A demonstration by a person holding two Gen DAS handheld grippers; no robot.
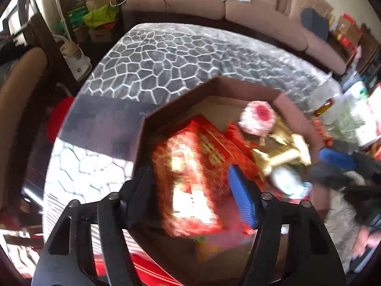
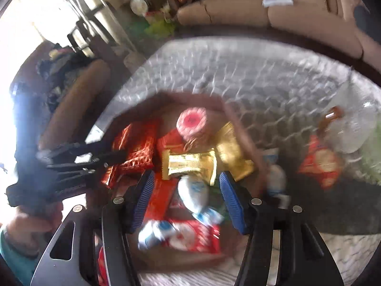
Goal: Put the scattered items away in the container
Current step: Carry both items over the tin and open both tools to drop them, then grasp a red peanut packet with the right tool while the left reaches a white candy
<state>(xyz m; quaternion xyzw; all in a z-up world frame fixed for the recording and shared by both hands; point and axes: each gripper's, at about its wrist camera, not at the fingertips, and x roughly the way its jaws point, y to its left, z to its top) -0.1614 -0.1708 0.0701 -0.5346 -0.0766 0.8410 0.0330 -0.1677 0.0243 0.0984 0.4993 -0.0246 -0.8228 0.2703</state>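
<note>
A dark brown octagonal box stands on the pebble-patterned table. It holds red packets, gold packets and a round pink sweet. My left gripper hangs over the box's left half, jaws apart, with a blurred red packet between and below its fingers. My right gripper is open over the box. A white-and-blue wrapped candy, narrower than the gap, lies blurred between its blue pads. The gold packets and the pink sweet lie beyond it. The left gripper's black fingers show at the left.
On the table right of the box lie a red snack packet, another white-and-blue candy, a brown bottle and a clear plastic tub. A beige sofa runs behind the table, and a brown chair stands at its left.
</note>
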